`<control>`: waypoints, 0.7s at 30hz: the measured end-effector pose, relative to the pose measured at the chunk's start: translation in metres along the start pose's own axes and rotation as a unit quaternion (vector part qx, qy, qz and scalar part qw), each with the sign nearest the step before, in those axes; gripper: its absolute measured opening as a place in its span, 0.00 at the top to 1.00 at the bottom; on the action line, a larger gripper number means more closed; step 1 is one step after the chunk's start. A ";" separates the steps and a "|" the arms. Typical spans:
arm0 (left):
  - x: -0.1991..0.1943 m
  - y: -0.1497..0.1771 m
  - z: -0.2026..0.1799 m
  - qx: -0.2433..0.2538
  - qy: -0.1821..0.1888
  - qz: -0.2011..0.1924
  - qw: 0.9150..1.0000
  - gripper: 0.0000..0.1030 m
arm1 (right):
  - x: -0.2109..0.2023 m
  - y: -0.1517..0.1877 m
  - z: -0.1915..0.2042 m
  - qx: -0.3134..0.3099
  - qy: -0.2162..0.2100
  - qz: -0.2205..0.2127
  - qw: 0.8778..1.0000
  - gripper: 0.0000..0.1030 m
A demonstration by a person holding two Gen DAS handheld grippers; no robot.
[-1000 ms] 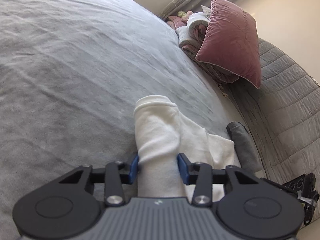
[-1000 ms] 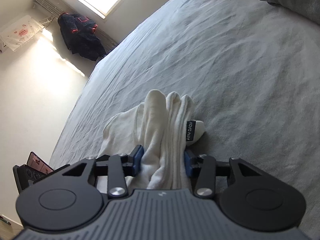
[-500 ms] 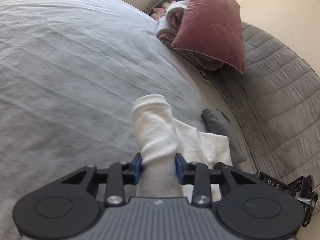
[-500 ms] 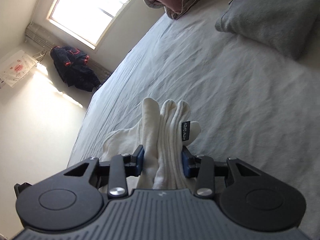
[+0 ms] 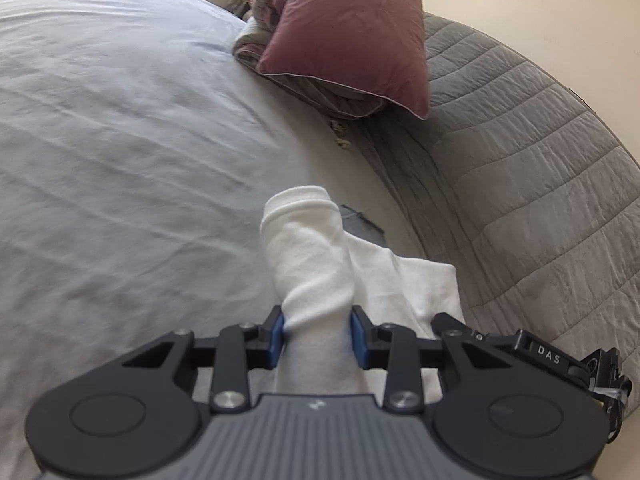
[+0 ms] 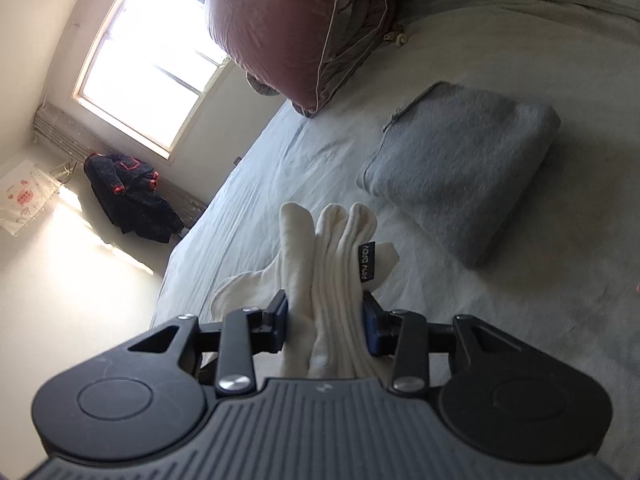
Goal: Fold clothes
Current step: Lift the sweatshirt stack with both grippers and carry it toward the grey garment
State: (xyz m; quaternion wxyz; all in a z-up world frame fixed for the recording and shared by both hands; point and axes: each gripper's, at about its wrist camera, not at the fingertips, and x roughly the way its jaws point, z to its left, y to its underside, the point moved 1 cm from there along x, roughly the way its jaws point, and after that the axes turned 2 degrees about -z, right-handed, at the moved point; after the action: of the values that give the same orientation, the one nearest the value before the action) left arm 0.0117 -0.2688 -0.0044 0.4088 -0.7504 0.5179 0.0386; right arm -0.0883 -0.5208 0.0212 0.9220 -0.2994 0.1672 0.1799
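Note:
A folded white garment (image 5: 312, 264) is lifted above the grey bed sheet (image 5: 120, 140). My left gripper (image 5: 318, 338) is shut on one thick rolled edge of it, blue pads pressing both sides. My right gripper (image 6: 326, 326) is shut on the other bunched end of the white garment (image 6: 332, 264), where a small black label (image 6: 367, 262) hangs. In the left wrist view the right gripper's black body (image 5: 560, 364) shows at lower right beyond the cloth. A folded grey garment (image 6: 460, 176) lies on the sheet (image 6: 500, 300) ahead of the right gripper.
A maroon pillow (image 5: 352, 36) leans on folded bedding against the grey quilted headboard (image 5: 532, 168). The window (image 6: 148, 60) is bright at the far wall, with a dark jacket (image 6: 132, 196) hanging below it. Open sheet spreads to the left.
Both grippers have carried the white garment up and toward the headboard; the pillow and the folded grey garment now appear much closer. The grips on the cloth are unchanged.

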 end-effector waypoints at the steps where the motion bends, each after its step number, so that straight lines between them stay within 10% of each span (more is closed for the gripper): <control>1: 0.007 -0.002 -0.005 -0.001 0.005 -0.001 1.000 0.67 | 0.000 -0.011 -0.001 -0.001 -0.001 -0.005 1.000 0.60; 21: 0.158 -0.009 -0.054 -0.040 0.048 -0.050 0.997 0.68 | 0.032 -0.139 -0.102 0.032 -0.011 -0.095 0.995 0.60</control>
State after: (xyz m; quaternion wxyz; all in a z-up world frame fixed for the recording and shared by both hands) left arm 0.0718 -0.4211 -0.0396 0.3545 -0.7923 0.4966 0.0031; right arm -0.0202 -0.6809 -0.0014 0.9459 -0.2821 0.1332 0.0892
